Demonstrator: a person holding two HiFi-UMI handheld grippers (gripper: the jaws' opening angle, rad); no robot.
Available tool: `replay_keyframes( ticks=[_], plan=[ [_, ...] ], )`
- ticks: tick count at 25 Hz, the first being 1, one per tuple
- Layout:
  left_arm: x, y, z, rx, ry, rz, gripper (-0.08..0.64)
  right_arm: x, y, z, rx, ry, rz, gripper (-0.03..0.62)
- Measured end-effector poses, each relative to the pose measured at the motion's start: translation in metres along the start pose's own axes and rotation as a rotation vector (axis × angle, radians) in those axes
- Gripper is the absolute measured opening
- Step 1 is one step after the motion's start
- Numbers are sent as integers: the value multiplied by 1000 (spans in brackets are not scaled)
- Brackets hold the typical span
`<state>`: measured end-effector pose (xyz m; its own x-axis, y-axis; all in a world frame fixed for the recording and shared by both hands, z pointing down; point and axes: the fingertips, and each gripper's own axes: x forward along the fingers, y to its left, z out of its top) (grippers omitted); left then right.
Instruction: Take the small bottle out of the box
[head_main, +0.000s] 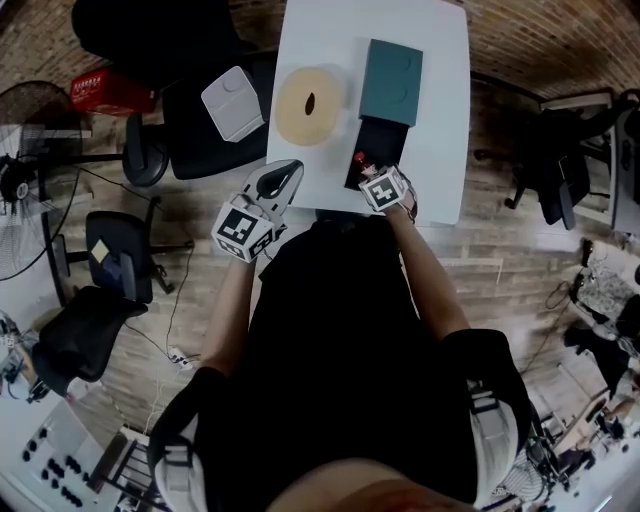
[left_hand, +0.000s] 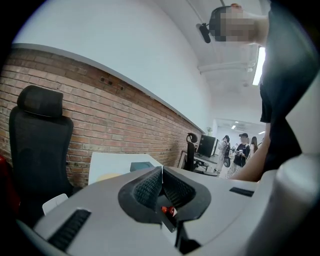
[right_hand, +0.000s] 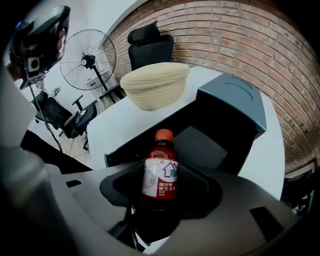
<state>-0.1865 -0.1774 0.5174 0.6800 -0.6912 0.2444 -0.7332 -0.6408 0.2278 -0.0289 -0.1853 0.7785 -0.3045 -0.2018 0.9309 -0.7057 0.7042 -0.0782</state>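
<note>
A small bottle (right_hand: 159, 170) with a red cap, dark contents and a white-and-red label stands upright between the jaws of my right gripper (right_hand: 159, 189), which press on its sides. Right behind it lies the open black box (right_hand: 210, 125), with its teal lid (right_hand: 235, 100) at the far end. In the head view the bottle (head_main: 360, 160) and right gripper (head_main: 365, 172) are at the box's (head_main: 385, 135) near end. My left gripper (head_main: 291, 171) hovers at the table's near left edge, its jaws (left_hand: 162, 175) shut on nothing.
A round tan basket (head_main: 308, 104) sits on the white table (head_main: 440, 60) left of the box. Black office chairs (head_main: 205, 120) stand at the table's left, one carrying a white object (head_main: 233, 103). A fan (head_main: 25, 150) and a red box (head_main: 105, 92) are further left.
</note>
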Motion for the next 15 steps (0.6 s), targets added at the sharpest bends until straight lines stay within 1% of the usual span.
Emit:
replay_keyframes(
  ticks=[3,8,15],
  plan=[
    [0,-9,3,9,-1,-2,21,-4,0,-4,5,-3,7,212],
    [0,-9,4,15,-5,-3,21,-7,4,-8,56,-14,28,211],
    [4,-15,6,28,-1,-22,21,-18,0,5,51,-137,26,212]
  ],
)
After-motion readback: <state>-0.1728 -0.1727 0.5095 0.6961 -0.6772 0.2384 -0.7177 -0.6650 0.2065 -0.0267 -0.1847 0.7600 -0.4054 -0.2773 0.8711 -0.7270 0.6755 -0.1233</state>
